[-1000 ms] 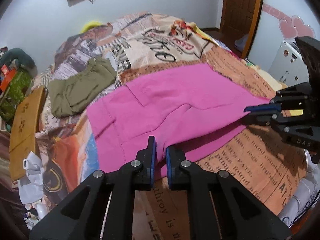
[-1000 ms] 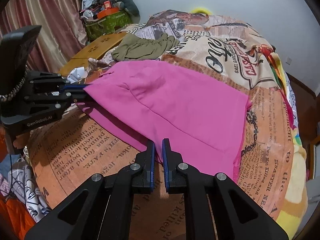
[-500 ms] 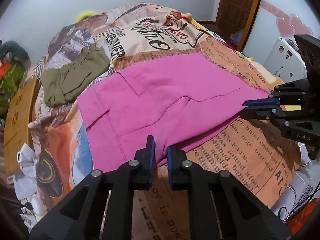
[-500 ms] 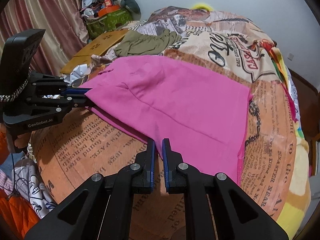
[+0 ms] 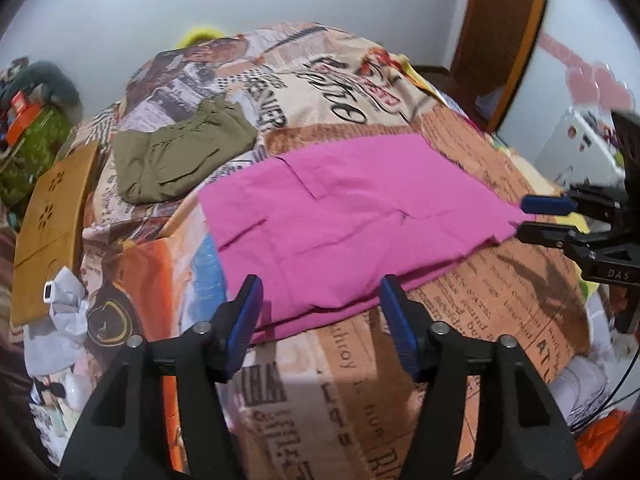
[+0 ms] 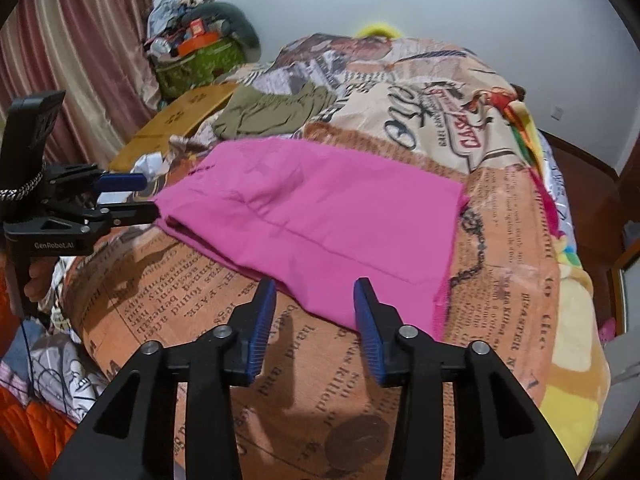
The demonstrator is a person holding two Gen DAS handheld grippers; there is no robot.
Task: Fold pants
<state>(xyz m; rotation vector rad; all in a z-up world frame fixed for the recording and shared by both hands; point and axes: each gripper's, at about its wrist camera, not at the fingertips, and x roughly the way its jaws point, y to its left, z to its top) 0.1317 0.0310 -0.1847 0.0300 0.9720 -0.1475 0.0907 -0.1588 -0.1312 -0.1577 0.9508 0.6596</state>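
The pink pants [image 5: 352,220] lie folded flat on the printed bedspread [image 5: 472,292]; they also show in the right wrist view [image 6: 320,220]. My left gripper [image 5: 320,300] is open and empty, its blue pads either side of the pants' near edge. It appears at the left of the right wrist view [image 6: 136,196], open at the pants' corner. My right gripper [image 6: 314,304] is open and empty at the near hem. It appears at the right of the left wrist view [image 5: 532,216], open beside the pants' corner.
Folded olive pants [image 5: 180,160] lie further back on the bed. A wooden board [image 5: 48,220] leans at the bed's left side, with a clutter pile [image 6: 196,52] by the curtain. White cloth and cables [image 5: 60,320] lie beside the bed. A door [image 5: 504,28] stands at the back right.
Both grippers have opened and let go of the pink pants. The pants' near edge now rests flat on the bed. Both grippers have drawn back a little.
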